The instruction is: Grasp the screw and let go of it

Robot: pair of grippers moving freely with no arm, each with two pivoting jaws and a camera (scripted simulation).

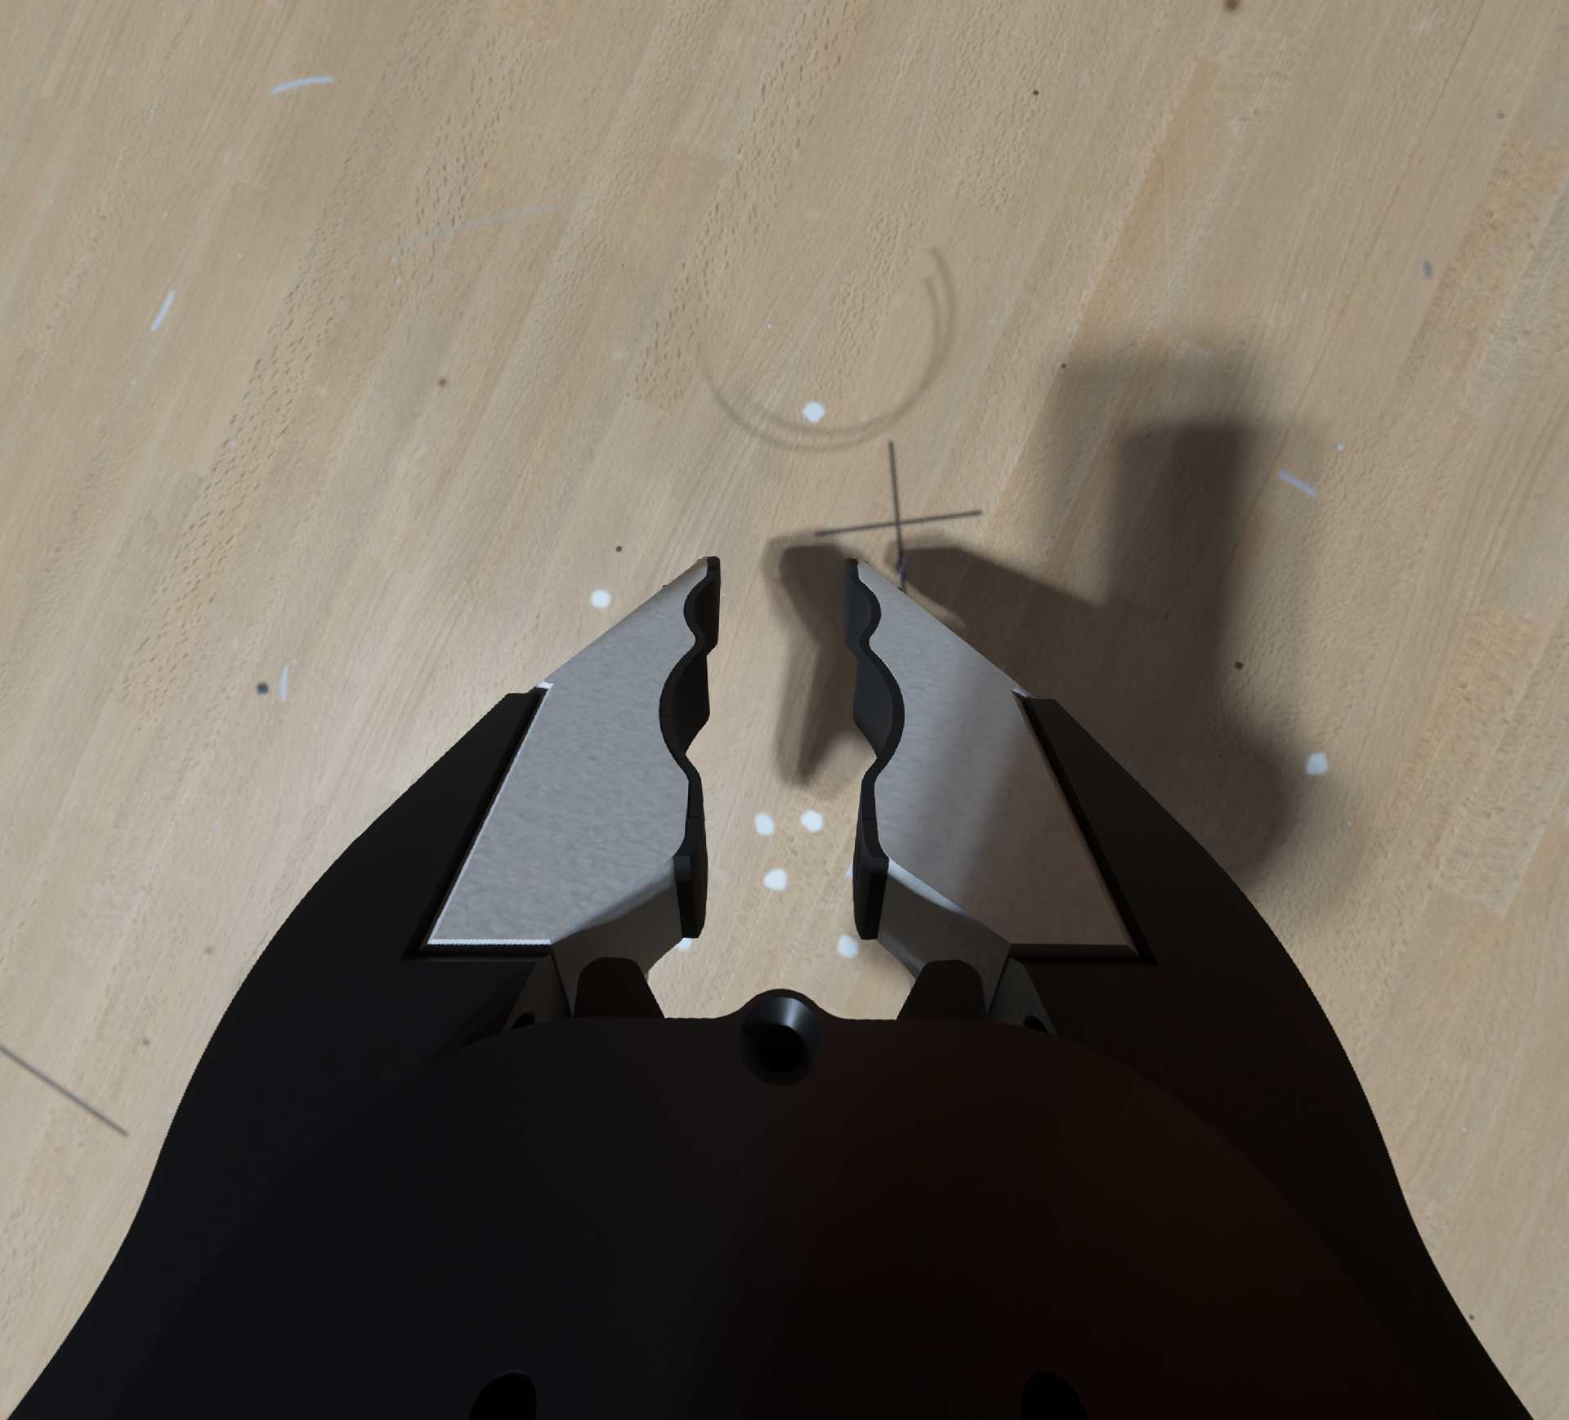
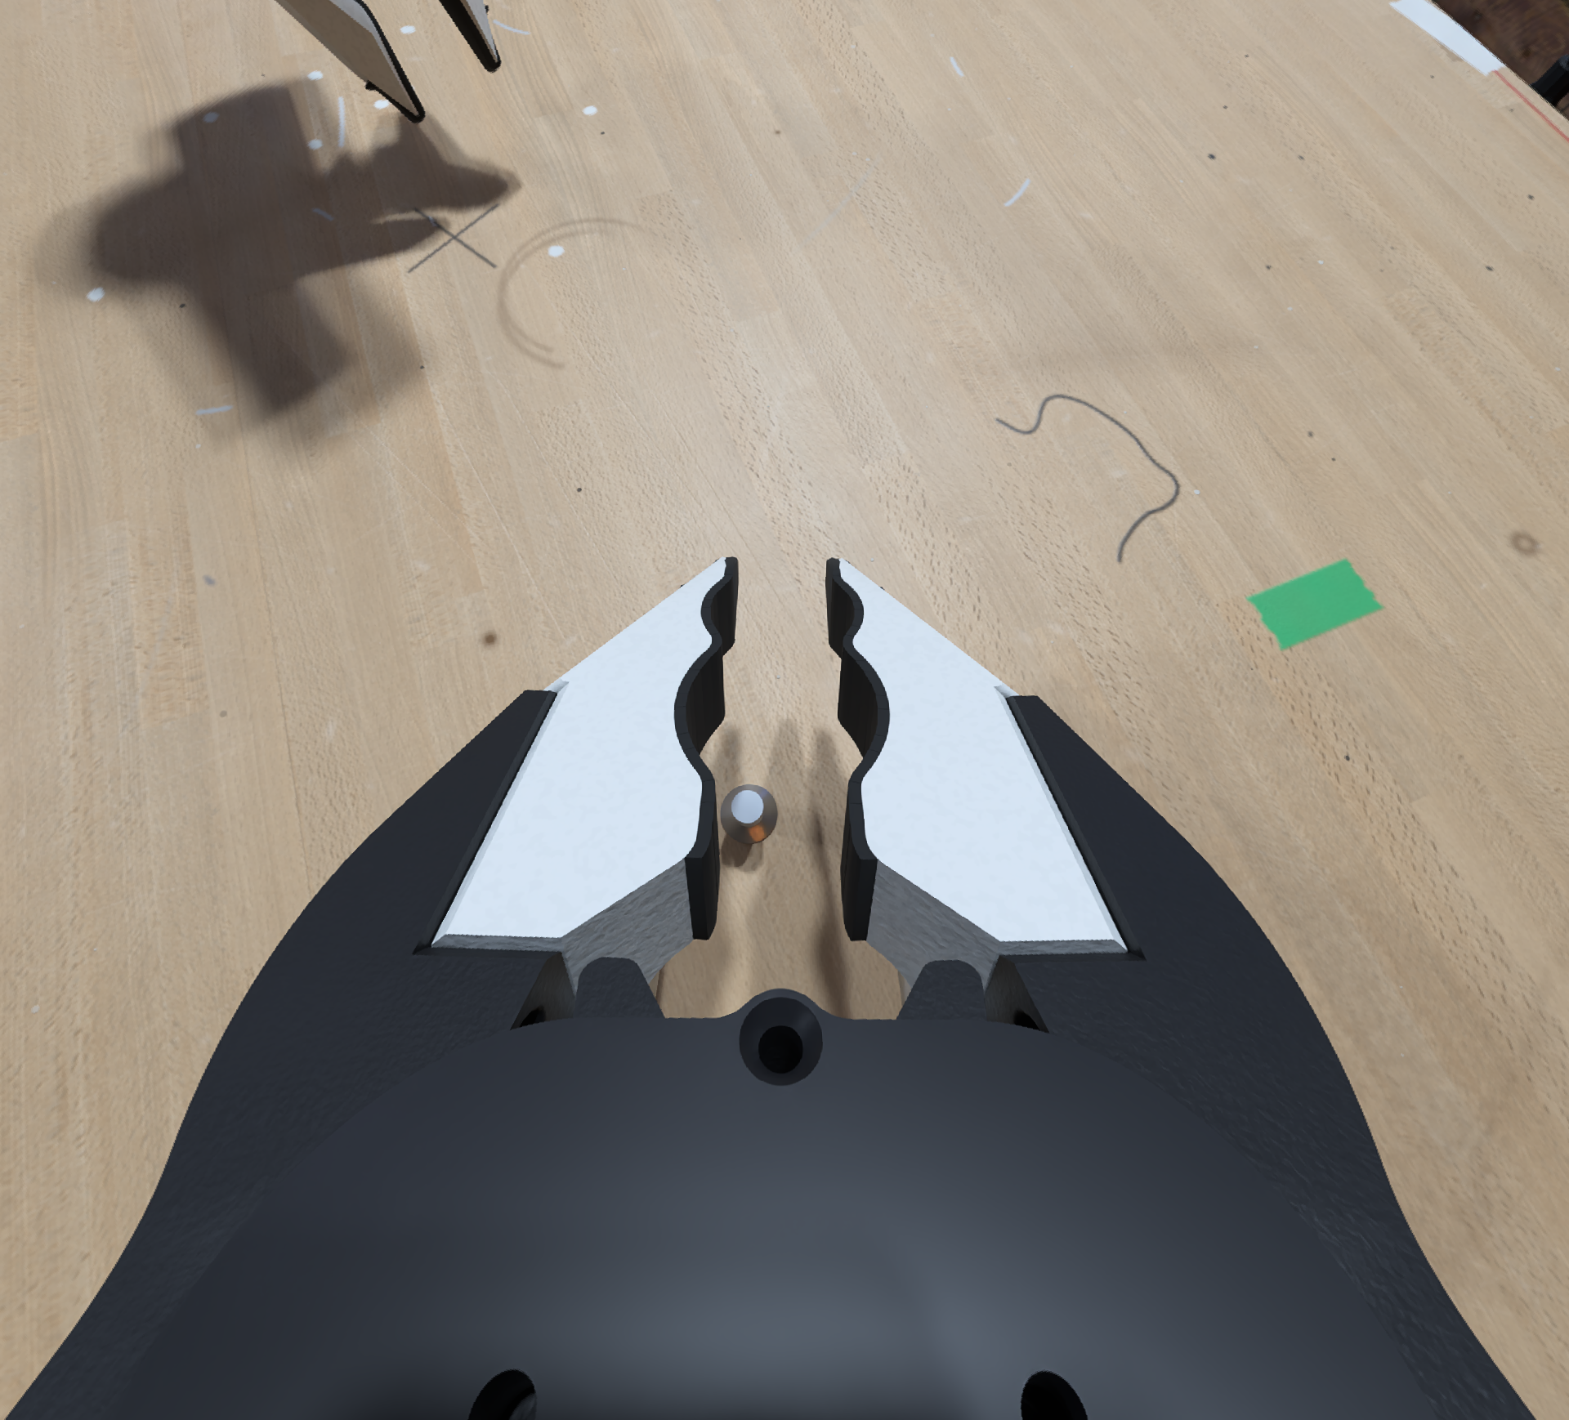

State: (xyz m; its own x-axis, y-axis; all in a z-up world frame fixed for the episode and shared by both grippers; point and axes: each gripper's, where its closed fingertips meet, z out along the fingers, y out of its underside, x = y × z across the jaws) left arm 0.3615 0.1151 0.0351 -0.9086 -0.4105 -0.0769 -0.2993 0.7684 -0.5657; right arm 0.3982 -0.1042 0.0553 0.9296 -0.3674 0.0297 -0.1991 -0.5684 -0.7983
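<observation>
The screw is small and silvery and sits on the wooden table, seen almost end-on. It lies between my right gripper's fingers, close to the left one, well back from the tips; I cannot tell if it touches that finger. My right gripper is open with a narrow gap, held just above the table. My left gripper is open and empty above bare wood. It also shows in the right wrist view at the top left, hanging above the table. The screw does not show in the left wrist view.
The wooden table bears pencil marks: a cross, a curved arc and a squiggle. A green tape patch lies to the right. White tape marks the far right edge of the table.
</observation>
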